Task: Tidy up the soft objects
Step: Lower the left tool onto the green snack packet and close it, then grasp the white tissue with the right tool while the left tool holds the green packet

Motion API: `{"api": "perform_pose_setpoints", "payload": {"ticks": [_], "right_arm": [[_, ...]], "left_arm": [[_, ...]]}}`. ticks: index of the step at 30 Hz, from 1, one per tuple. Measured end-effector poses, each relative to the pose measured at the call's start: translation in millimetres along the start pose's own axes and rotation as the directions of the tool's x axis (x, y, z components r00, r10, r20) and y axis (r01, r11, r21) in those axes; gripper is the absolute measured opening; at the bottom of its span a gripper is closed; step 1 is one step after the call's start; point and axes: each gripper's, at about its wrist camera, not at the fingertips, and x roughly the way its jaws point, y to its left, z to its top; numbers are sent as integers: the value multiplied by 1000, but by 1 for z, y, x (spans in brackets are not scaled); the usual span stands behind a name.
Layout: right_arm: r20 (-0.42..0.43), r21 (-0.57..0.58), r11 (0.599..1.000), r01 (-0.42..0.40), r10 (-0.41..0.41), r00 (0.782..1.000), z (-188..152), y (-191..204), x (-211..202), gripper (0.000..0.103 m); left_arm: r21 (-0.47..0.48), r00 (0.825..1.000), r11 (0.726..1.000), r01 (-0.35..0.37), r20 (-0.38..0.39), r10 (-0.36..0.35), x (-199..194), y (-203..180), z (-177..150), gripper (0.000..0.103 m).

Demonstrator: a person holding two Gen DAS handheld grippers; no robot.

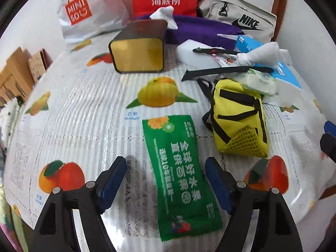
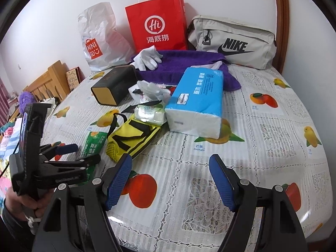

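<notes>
Left gripper (image 1: 166, 169) jaws apart, green packet (image 1: 178, 174) between, untouched; packet lies flat just left of yellow pouch (image 1: 239, 121), long axis running away from gripper. Right gripper (image 2: 170, 169) spread, empty.

Tablecloth (image 2: 262, 168): glossy plastic, lace-patterned, fruit prints.
Green packet (image 1: 180, 178): shiny crinkled plastic film.
Yellow pouch (image 1: 237, 124): matt woven cloth, mesh pocket, black webbing.
Tissue pack (image 2: 199, 103): smooth glossy wrap.
Red bag (image 2: 156, 24): matt paper.
Towel (image 2: 184, 63), centre: purple, fuzzy cloth.
Gripper pads (image 2: 117, 180): blue, ribbed, rubbery.
</notes>
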Motion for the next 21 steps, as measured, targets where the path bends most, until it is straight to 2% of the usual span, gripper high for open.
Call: {"api": "perform_pose_setpoints", "payload": {"ticks": [1, 3, 5, 7, 8, 9, 10, 12, 13, 14, 15, 18, 21], "right_arm": [[-1, 1, 1000, 2, -2, 1000, -1, 0, 1, 75], [-5, 6, 1000, -1, 1, 1000, -3, -1, 1, 75], [-10, 11, 1000, -1, 1, 1000, -4, -3, 2, 75], [-13, 17, 1000, 3, -2, 1000, -5, -4, 4, 75], [-13, 21, 1000, 2, -2, 1000, -5, -4, 4, 75], [-11, 25, 1000, 0, 0, 1000, -5, -5, 4, 75], [-8, 27, 1000, -3, 4, 1000, -4, -6, 3, 75], [-7, 28, 1000, -10, 10, 1000, -3, -6, 4, 75], [-4, 26, 1000, -13, 13, 1000, -1, -6, 4, 75], [0, 23, 1000, -16, 16, 1000, 0, -5, 4, 75], [3, 19, 1000, -19, 19, 1000, 2, -3, 5, 75], [27, -9, 1000, -20, 21, 999, 11, 3, 5, 75], [70, -53, 999, -11, 15, 997, 24, 10, 5, 75]], "left_arm": [[16, 1000, 1000, 3, 25, -4, -1, -2, -1, 58], [41, 999, 999, 18, 34, -20, -2, -4, 2, 44], [43, 999, 998, 34, 20, -35, -2, -1, 4, 43], [39, 1000, 999, 27, 4, -28, -3, 1, 5, 47], [30, 1000, 999, 29, -5, -29, -3, 2, 4, 53], [23, 999, 999, 29, -13, -29, -3, 3, 3, 68], [23, 999, 999, 35, -14, -35, -2, 2, 0, 72], [40, 1000, 999, 19, 17, -19, -2, -1, -4, 71], [51, 999, 998, 22, 36, -24, -3, -2, -4, 55], [56, 998, 998, 30, 53, -33, -4, -3, -3, 44], [61, 998, 997, 36, 57, -40, -4, -2, -2, 37], [75, 997, 996, 44, 57, -48, -2, 2, 3, 26], [59, 997, 997, 47, 54, -51, -1, 12, 8, 24]]}}
